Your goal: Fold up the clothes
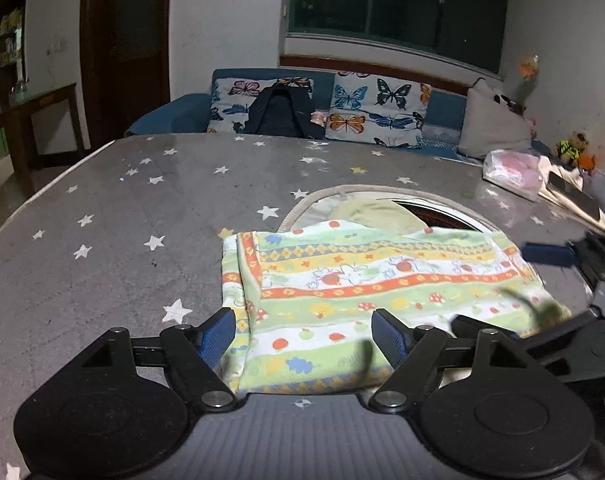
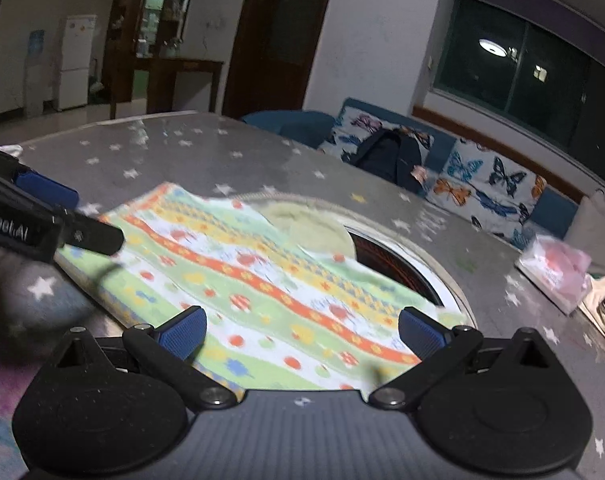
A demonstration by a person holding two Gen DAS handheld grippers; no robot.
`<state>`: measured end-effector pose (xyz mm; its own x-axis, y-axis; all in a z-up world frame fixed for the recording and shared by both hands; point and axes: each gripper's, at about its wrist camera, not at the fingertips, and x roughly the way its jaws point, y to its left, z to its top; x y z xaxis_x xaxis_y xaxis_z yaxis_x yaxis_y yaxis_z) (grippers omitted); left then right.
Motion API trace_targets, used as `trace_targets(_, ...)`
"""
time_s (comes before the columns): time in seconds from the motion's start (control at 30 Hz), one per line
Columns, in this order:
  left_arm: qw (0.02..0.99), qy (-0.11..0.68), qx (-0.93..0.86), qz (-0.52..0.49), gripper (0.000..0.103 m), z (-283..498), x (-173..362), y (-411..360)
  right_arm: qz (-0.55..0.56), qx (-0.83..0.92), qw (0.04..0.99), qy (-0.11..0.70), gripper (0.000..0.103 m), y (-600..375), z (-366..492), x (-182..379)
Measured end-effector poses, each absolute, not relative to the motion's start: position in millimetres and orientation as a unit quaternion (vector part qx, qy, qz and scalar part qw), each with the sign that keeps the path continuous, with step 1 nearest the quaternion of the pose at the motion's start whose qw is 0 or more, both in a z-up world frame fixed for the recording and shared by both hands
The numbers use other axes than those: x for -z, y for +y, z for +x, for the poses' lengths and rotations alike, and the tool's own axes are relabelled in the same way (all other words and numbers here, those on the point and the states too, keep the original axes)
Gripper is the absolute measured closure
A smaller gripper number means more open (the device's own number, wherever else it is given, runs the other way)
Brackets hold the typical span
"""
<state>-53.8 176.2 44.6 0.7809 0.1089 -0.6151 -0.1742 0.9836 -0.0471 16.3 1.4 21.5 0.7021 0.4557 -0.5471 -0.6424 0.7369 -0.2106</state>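
Observation:
A folded cloth with green, orange and yellow bands and fruit prints lies flat on the grey star-patterned table. My left gripper stands open over the cloth's near left edge, its blue pads apart and pressing on nothing. In the right wrist view the same cloth stretches away from my right gripper, which is open above its near edge. The other gripper shows at each view's side: the right one and the left one.
A round opening with a cream cloth inside sits in the table just beyond the folded cloth. A pink plastic bag and a phone lie at the far right. A blue sofa with butterfly cushions stands behind the table.

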Motion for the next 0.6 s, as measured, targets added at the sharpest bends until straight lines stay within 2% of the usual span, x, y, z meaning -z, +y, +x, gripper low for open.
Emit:
trace_targets(0.37,0.931,0.354,-0.079,-0.048,0.022,-56,-17,178,-0.227,-0.318,0.888,0.241,0.0,21,7,-7)
trace_targets(0.6,0.936,0.337,-0.067,-0.082,0.023,-66,-41,183,-0.19,-0.316,0.897,0.242,0.0,0,9,-24)
